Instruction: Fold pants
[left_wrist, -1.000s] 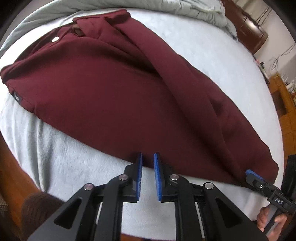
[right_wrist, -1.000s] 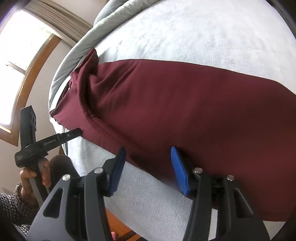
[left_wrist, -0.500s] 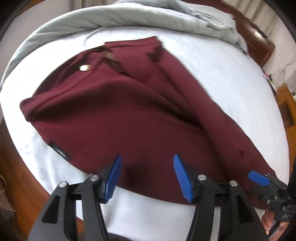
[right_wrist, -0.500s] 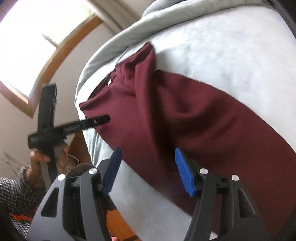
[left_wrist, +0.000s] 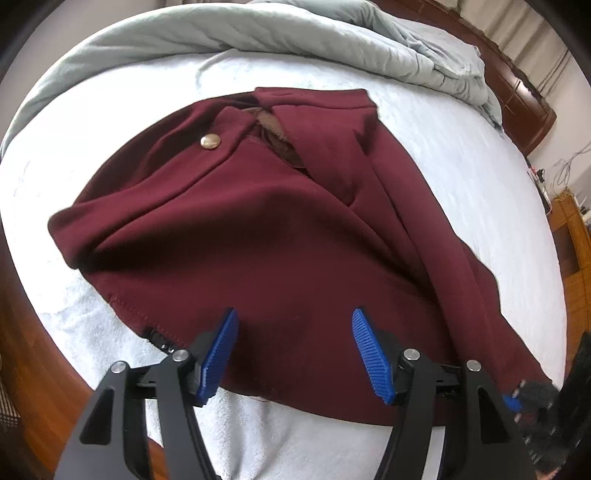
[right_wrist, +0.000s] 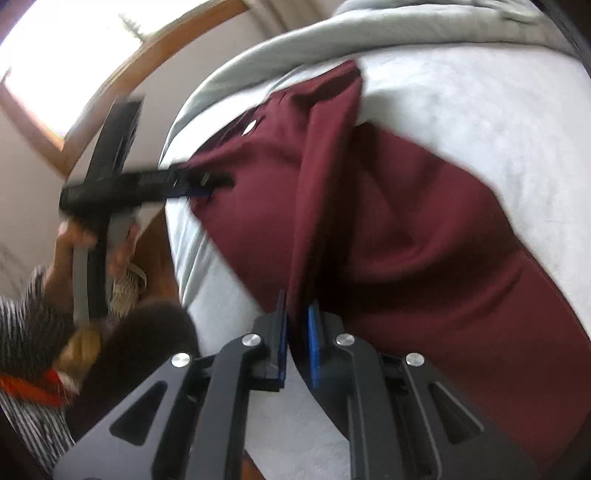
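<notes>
Maroon pants (left_wrist: 280, 229) lie folded lengthwise on the white bed sheet (left_wrist: 461, 155), waistband and brass button (left_wrist: 210, 141) at the far end. My left gripper (left_wrist: 295, 350) hovers over the near edge of the pants close to the waist. Its jaws are opening, with cloth seen beneath the gap and the pads not pressing on it. In the right wrist view the pants (right_wrist: 424, 236) run off to the right, and my right gripper (right_wrist: 297, 332) is shut on a raised fold at their near edge. The left gripper (right_wrist: 207, 184) shows there at the waist corner.
A grey duvet (left_wrist: 258, 29) is bunched along the bed's far side, below a dark wooden headboard (left_wrist: 517, 96). Wooden floor (left_wrist: 22, 350) lies past the near left edge. A hand (right_wrist: 74, 236) and striped sleeve (right_wrist: 22, 332) are at the left, under a window (right_wrist: 74, 44).
Both grippers slid along the pants toward the waist end. The left gripper went from shut to open. The right gripper rolled and closed on a fold of the pants.
</notes>
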